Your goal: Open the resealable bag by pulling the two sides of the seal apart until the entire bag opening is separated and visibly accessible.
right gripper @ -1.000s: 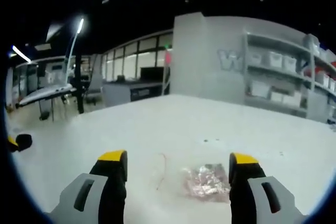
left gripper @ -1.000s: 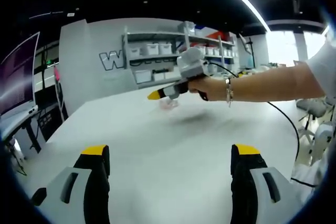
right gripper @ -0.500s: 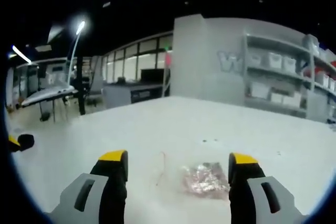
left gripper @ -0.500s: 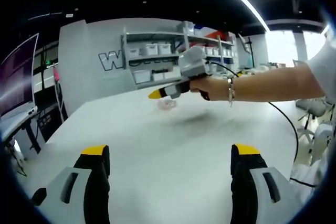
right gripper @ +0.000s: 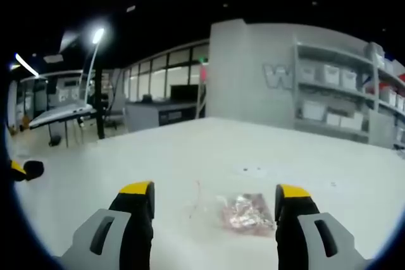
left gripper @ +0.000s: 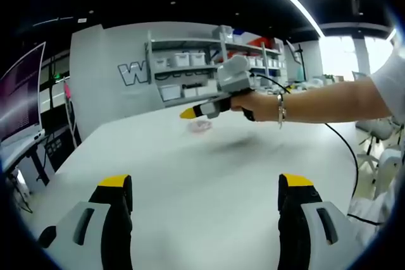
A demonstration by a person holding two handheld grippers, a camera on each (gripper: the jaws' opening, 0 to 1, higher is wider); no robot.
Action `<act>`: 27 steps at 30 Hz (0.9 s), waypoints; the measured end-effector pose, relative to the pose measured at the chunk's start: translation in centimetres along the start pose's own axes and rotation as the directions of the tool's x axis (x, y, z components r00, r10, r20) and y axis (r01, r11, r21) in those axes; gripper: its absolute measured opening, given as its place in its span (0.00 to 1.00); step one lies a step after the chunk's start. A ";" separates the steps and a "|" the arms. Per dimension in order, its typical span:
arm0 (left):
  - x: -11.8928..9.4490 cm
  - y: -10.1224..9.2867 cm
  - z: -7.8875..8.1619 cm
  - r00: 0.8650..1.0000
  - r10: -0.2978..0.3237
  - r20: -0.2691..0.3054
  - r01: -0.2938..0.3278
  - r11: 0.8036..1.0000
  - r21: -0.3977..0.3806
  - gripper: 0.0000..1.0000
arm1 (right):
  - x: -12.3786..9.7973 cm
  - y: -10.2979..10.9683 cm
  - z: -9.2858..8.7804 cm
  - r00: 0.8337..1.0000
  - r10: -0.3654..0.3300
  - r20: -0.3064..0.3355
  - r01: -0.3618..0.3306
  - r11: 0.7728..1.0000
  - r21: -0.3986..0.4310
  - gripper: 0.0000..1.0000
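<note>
A small clear resealable bag (right gripper: 243, 215) with shiny pinkish contents lies flat on the white table (right gripper: 209, 156). In the right gripper view it sits just ahead of my right gripper (right gripper: 215, 195), nearer the right-hand jaw; the jaws stand wide apart with nothing between them. In the left gripper view the same bag (left gripper: 200, 126) is small and far off, under the right gripper (left gripper: 187, 114) held by a person's hand (left gripper: 253, 104). My left gripper (left gripper: 205, 188) hangs open over bare table, well short of the bag.
Shelves with white bins (left gripper: 183, 67) line the wall behind the table. A black cable (left gripper: 345, 150) trails from the person's arm on the right. Desks and chairs (right gripper: 60, 115) stand beyond the table's far-left edge.
The right gripper has lifted slightly, so the bag sits a little higher between its jaws. The left gripper view is nearly unchanged.
</note>
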State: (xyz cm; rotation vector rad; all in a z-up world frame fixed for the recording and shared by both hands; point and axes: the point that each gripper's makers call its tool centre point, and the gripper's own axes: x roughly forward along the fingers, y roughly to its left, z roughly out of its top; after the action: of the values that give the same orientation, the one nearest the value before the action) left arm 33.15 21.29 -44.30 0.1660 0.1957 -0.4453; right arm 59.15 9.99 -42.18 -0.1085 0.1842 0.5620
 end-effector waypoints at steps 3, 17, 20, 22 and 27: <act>-0.1 -0.1 -0.1 1.000 0.000 -0.001 0.000 1.000 -0.001 0.93 | -0.3 0.1 0.0 1.000 -0.001 0.004 0.001 1.000 -0.002 0.79; -0.2 -0.4 0.0 1.000 -0.004 -0.005 0.004 1.000 0.007 0.93 | -1.2 -0.4 -0.2 1.000 -0.001 0.009 0.001 1.000 0.000 0.79; -0.1 -0.6 -0.1 1.000 -0.008 -0.006 0.008 1.000 0.004 0.93 | -1.4 -0.5 -0.4 1.000 0.000 0.010 0.000 1.000 0.001 0.79; -0.1 -0.6 -0.1 1.000 -0.009 -0.007 0.009 1.000 0.005 0.93 | -1.7 -0.4 -0.4 1.000 0.000 0.011 0.000 1.000 0.000 0.79; -0.1 -0.7 0.0 1.000 -0.009 -0.005 0.009 1.000 0.008 0.93 | -1.9 -0.7 -0.6 1.000 0.002 0.012 -0.002 1.000 -0.003 0.79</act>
State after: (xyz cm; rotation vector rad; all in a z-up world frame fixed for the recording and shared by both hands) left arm 32.79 20.70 -44.34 0.1740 0.1999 -0.4551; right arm 57.85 8.28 -42.30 -0.1080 0.1715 0.5649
